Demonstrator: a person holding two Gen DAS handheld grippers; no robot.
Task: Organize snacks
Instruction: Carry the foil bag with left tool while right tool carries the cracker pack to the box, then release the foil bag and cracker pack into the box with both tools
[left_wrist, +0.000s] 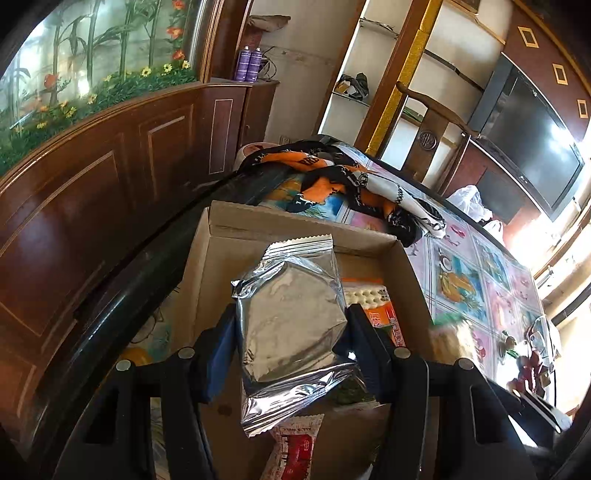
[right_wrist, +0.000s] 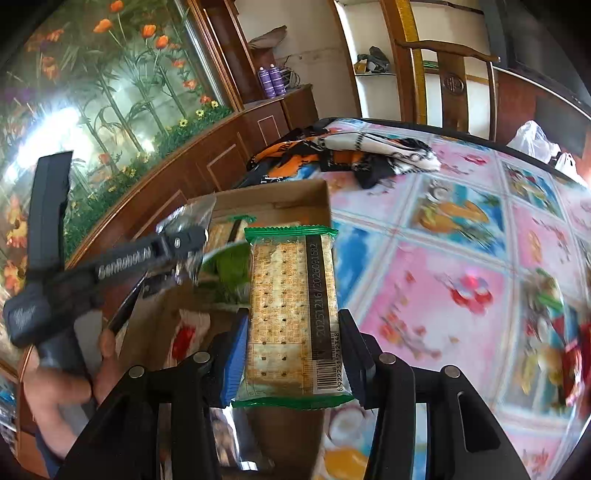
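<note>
Silver foil catches the light: the left gripper (left_wrist: 291, 332) is clamped on a foil packet (left_wrist: 290, 325), its two black fingers pressing the packet's sides and holding it above an open cardboard box (left_wrist: 306, 230). Inside the box lie an orange packet (left_wrist: 382, 306) near the right wall and a red-and-white sachet (left_wrist: 295, 446) closer to the camera. The right gripper (right_wrist: 291, 350) grips a green-edged cracker packet (right_wrist: 291, 310) by its long sides, pads tight against the wrapper, with its printed barcode strip facing up. That packet hangs over the box's right part, at the edge nearest the pink and blue flowered tablecloth (right_wrist: 461, 266). From the right camera, the left gripper and the hand (right_wrist: 59, 384) holding it appear at the left, over the box, with the foil packet showing at its tip. A black, orange and white cloth (right_wrist: 369, 151) lies crumpled on the table beyond the box. Behind everything stands a dark wood cabinet (left_wrist: 92, 206) with a flower-painted glass panel (left_wrist: 92, 62), and a wooden chair (right_wrist: 454, 77) sits at the table's far side.
</note>
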